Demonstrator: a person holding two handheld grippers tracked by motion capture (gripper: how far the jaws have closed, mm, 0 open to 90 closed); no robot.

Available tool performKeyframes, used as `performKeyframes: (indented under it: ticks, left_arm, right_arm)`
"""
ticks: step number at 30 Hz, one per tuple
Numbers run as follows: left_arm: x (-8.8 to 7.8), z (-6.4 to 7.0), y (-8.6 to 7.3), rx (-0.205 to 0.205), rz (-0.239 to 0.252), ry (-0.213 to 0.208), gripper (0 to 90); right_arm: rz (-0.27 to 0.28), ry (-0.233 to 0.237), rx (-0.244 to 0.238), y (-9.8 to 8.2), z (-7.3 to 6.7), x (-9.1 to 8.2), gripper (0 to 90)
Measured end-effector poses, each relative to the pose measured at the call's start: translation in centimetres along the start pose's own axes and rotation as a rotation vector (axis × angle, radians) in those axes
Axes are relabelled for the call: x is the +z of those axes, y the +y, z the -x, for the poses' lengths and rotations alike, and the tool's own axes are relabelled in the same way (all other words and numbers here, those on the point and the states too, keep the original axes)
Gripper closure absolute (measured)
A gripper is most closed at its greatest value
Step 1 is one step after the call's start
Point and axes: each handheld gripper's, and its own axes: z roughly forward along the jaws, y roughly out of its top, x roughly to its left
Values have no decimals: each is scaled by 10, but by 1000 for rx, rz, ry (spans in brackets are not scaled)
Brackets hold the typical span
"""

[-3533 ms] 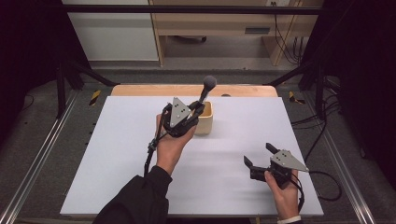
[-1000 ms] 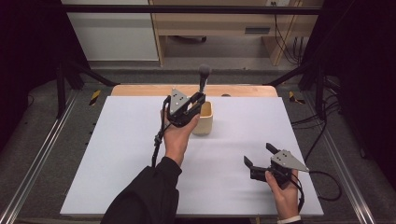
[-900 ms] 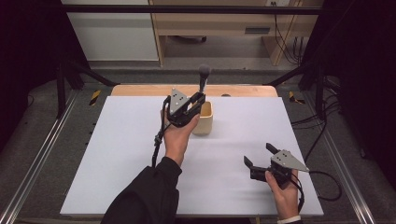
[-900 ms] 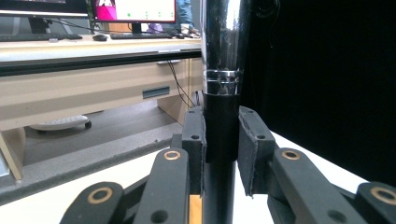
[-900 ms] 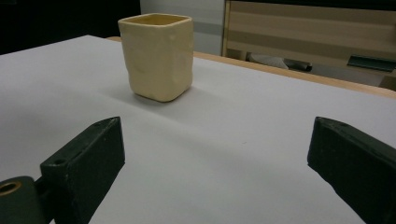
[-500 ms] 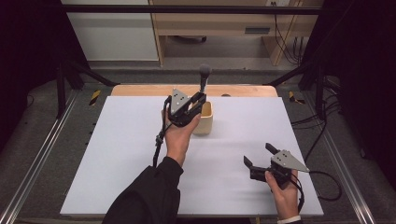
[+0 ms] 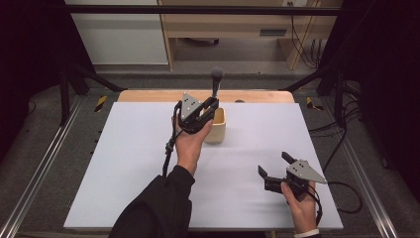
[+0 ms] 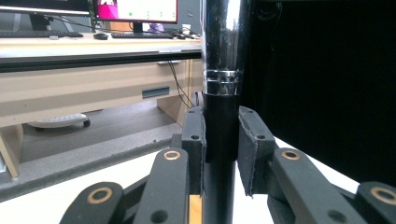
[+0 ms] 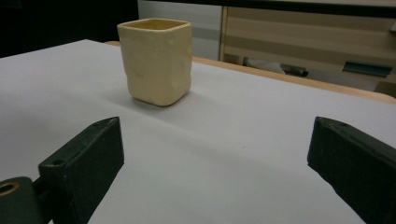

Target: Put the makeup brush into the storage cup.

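While it stands upright, long axis vertical and dark rounded head up, the brush (image 7: pixel 216 84) is clamped at its black handle by the left gripper (image 7: pixel 210 105) over the cream cup (image 7: pixel 216 126) at the table's (image 7: pixel 124 148) far middle; right gripper (image 7: pixel 271 166) rests near right, jaws wide apart

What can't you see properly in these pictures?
- Inside of the cream cup: right gripper view looks from the side, so its wall hides the inside; in the high view the left gripper covers it.
- Brush: in the left gripper view its top is cut off by the upper edge and its lower end by the bottom edge, between the jaws.
- Right gripper: its jaw pads are too small to make out in the high view.
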Motion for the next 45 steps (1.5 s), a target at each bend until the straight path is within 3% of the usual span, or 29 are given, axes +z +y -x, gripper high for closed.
performKeyframes:
  ticks: [11, 28, 32, 43, 45]
  left_arm:
    - [5, -3, -3, -19, -1, 0, 744]
    - [19, -12, -19, -24, 0, 9, 744]
    - [21, -12, -21, -44, 6, 9, 744]
    - [24, -13, -24, -41, 8, 4, 744]
    - [24, -14, -25, -24, 3, 4, 744]
  right_arm:
    - [74, -7, -27, -2, 1, -1, 50]
    - [82, 11, -35, -2, -1, 0, 49]
    - [81, 13, -33, -2, -1, 0, 48]
    - [84, 15, -32, -2, -1, 0, 48]
    - [81, 16, -23, -2, -2, -1, 48]
